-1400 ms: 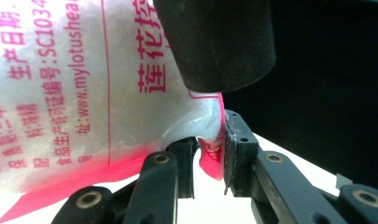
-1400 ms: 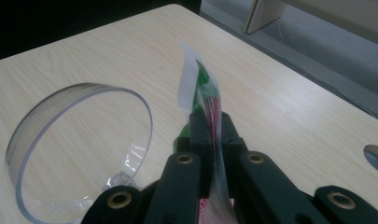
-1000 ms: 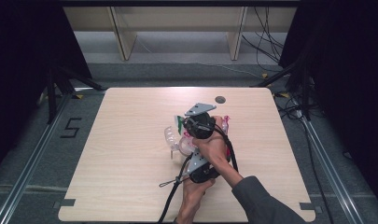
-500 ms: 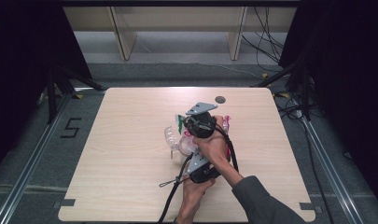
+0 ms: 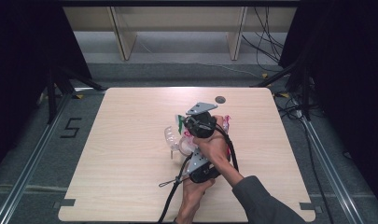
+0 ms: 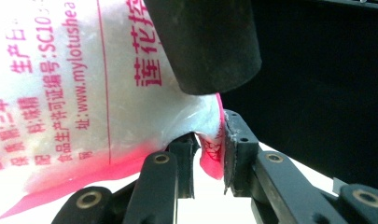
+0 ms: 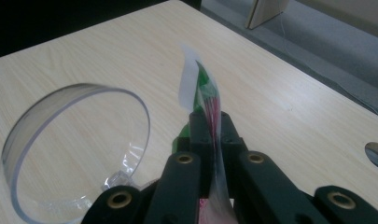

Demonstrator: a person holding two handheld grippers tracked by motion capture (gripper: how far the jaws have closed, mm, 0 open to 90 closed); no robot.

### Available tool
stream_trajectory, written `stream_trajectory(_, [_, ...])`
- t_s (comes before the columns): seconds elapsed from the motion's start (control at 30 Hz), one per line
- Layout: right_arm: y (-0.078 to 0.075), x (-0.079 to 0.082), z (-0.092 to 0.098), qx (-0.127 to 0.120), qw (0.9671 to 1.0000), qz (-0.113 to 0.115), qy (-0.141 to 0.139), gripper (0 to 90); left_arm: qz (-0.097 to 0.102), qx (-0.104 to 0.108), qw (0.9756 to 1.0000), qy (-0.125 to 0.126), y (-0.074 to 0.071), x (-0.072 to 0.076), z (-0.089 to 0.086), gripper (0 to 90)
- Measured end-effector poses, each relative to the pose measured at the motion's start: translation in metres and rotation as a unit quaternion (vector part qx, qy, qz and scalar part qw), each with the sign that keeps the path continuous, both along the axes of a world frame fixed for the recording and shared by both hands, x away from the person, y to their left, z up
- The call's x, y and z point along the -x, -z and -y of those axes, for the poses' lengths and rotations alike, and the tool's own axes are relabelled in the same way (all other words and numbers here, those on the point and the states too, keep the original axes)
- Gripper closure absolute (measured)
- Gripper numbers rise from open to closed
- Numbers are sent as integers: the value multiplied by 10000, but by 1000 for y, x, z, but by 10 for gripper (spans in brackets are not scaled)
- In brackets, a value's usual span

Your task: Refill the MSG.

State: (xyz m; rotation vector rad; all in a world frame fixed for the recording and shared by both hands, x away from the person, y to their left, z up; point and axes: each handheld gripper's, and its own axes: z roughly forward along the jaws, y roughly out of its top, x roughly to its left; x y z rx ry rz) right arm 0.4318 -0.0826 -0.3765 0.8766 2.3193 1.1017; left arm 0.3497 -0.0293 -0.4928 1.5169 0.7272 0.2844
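No shift since a second ago. Both grippers stay clamped on the white-and-pink plastic sachet (image 6: 84, 93): left gripper (image 6: 210, 161) on its pink corner, right gripper (image 7: 210, 135) on the top edge, beside the clear plastic cup (image 7: 74, 149). Likely poised to tear.

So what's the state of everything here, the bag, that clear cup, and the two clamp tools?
Bag: sealed as far as shows, full of white grains, held by both grippers.
Clear cup: empty, lying on its side on the table.
Left gripper: clamped on the bag's pink corner.
Right gripper: clamped on the bag's thin edge.
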Motion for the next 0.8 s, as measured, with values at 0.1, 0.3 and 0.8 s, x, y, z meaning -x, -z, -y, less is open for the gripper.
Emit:
stream_trajectory(0.1, [1,0,-1,-109,9999,-18,118,895,8,56,10000,9,0,0,0,757])
stream_trajectory(0.3, [-1,0,2,-62,9999,-45,100,895,-1,56,10000,-10,0,0,1,758])
stream_trajectory(0.8, [-2,0,5,-24,10000,45,55,895,32,124,9999,9,-1,2,3,758])
